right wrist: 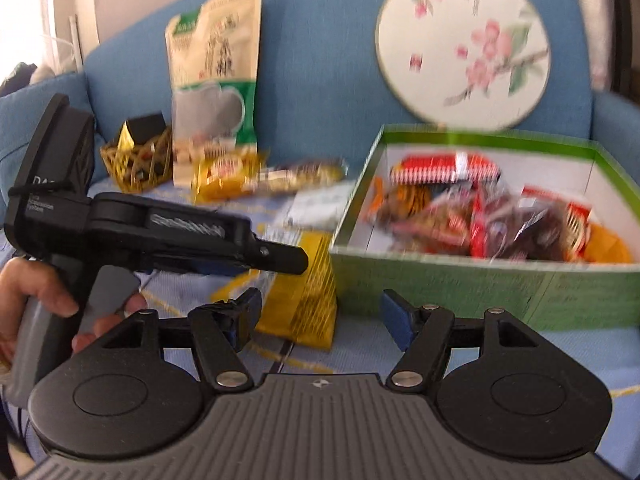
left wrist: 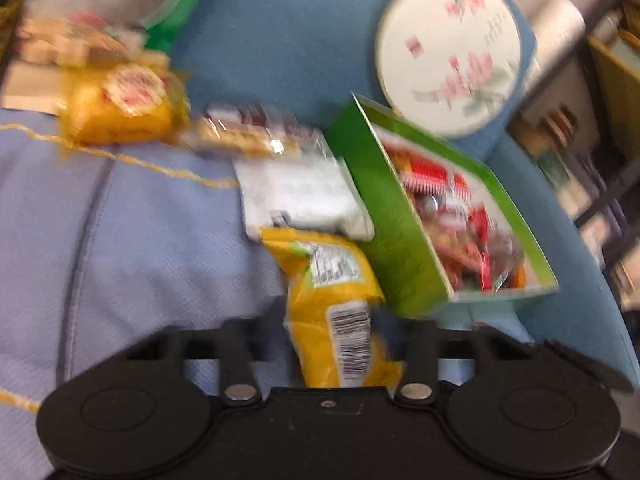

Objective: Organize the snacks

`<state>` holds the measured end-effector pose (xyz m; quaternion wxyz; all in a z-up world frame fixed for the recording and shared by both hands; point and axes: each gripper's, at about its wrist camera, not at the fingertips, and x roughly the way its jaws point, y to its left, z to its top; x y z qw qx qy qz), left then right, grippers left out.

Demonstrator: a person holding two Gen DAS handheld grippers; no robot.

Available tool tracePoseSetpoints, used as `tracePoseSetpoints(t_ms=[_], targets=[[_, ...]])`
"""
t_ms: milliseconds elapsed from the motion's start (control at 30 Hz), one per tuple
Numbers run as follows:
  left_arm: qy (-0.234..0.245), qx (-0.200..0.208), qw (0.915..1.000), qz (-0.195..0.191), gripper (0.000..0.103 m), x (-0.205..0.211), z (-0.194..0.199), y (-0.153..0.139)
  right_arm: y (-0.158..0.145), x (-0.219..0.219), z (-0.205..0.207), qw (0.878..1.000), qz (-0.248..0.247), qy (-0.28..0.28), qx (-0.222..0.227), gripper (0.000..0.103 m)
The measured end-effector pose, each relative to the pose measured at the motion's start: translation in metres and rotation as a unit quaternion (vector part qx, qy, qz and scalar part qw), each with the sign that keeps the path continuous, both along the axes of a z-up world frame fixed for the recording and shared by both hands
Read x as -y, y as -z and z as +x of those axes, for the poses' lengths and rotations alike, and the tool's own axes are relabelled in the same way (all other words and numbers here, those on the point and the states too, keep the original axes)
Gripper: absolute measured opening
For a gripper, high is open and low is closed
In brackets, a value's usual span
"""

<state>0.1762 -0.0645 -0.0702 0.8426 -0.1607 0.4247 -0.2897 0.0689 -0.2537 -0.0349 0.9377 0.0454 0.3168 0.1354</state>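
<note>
While blurred: one green box (right wrist: 480,280) (full), two yellow packets (left wrist: 336,312).

Motion blur smears the snacks (right wrist: 472,216) in the green box (right wrist: 440,280).

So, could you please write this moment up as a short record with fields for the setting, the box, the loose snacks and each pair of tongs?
setting: blue sofa with a round flowered fan against its back
box: green box, open, holding red and dark snack packets
loose snacks: yellow packet beside the box; tall pouch leaning on the backrest
left tongs: over the yellow packet; grip unclear
right tongs: open, holding nothing
</note>
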Motion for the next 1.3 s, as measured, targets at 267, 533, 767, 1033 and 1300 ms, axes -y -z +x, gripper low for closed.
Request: tracePoseSetpoints(t_ms=[267, 533, 767, 1033, 1300], targets=[[0.008, -0.025, 0.9993, -0.025, 0.035, -0.054, -0.04, -0.003, 0.009, -0.025, -0.003, 0.996, 0.036, -0.068, -0.037, 0.103], [-0.041, -0.015, 0.9988, -0.024, 0.079, -0.089, -0.062, -0.01, 0.018, -0.054, -0.001, 0.99, 0.062, -0.115, -0.052, 0.103], [-0.023, -0.005, 0.9996, -0.017, 0.069, -0.083, -0.053, -0.014, 0.023, -0.044, 0.003, 0.986, 0.13, -0.088, -0.063, 0.103], [-0.008, -0.001, 0.9997, -0.024, 0.032, -0.067, -0.045, -0.023, 0.015, -0.045, 0.006, 0.988, 0.133, -0.073, -0.029, 0.04], [0.044, 0.07, 0.996, -0.034, 0.032, -0.012, -0.035, -0.08, -0.025, -0.002, -0.011, 0.989, 0.125, -0.011, 0.081, 0.039]])
